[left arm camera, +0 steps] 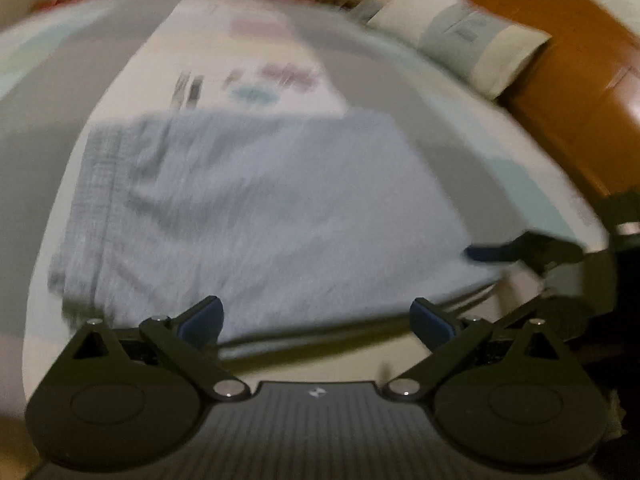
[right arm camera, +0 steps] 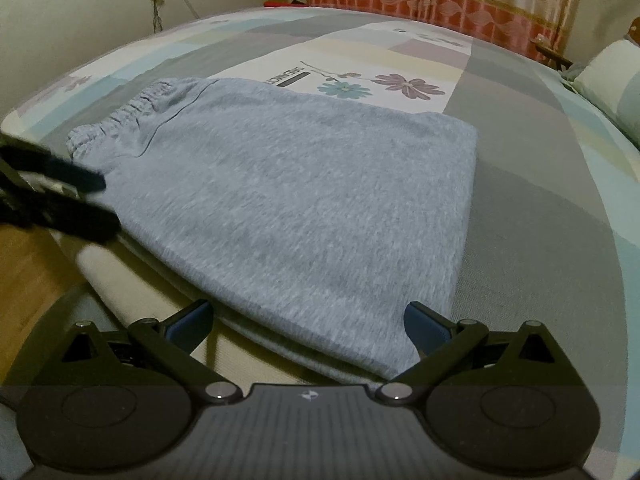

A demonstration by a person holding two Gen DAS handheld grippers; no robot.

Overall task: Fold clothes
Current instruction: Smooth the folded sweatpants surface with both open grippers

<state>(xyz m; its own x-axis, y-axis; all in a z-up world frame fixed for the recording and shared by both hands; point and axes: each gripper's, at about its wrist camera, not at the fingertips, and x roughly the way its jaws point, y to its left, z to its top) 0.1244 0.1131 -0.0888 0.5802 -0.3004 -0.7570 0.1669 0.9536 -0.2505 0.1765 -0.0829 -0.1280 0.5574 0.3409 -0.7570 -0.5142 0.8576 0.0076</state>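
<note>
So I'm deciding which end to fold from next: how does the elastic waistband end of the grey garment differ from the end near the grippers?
The waistband end is gathered and puckered; the near end lies smooth and flat. The waistband end lies farther onto the bed, near the flower print; the near end sits at the bed's edge, between the open fingers of the right hand-held gripper. Both are the same heathered grey knit.
</note>
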